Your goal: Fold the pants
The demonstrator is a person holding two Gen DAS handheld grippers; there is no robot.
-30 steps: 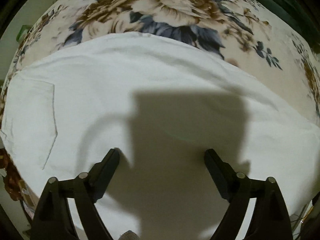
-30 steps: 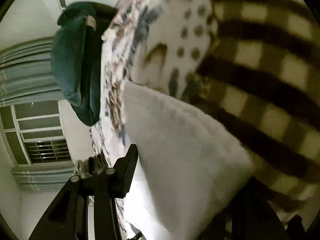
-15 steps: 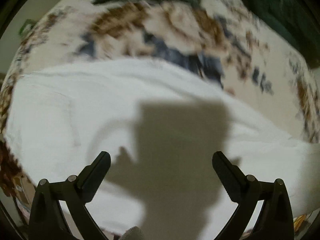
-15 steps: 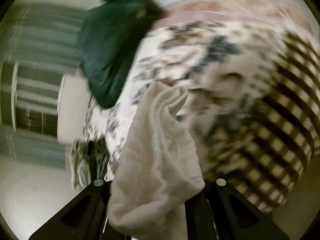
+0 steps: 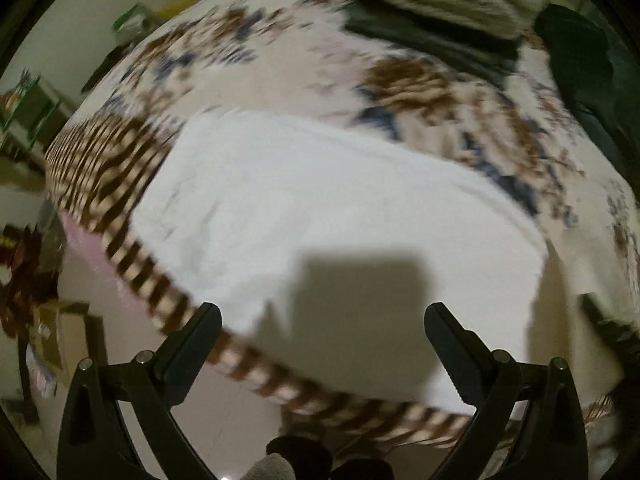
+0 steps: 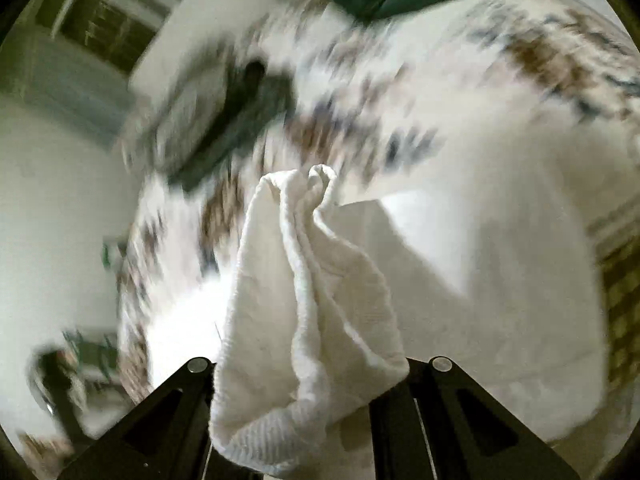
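Left gripper (image 5: 322, 334): fingers spread wide, holding nothing; it has pulled back toward the bed's (image 5: 312, 64) striped edge, where a second ago it hovered over the middle of the cloth.
Pants (image 5: 340, 216): white, spread flat on the bed near that edge.
Right gripper (image 6: 310, 364): pinching a bunched end of the pants (image 6: 304, 304), now lifted above the bed instead of lying on it.
Meaning: a fold looks under way, with the raised end probably about to be carried across the flat part.
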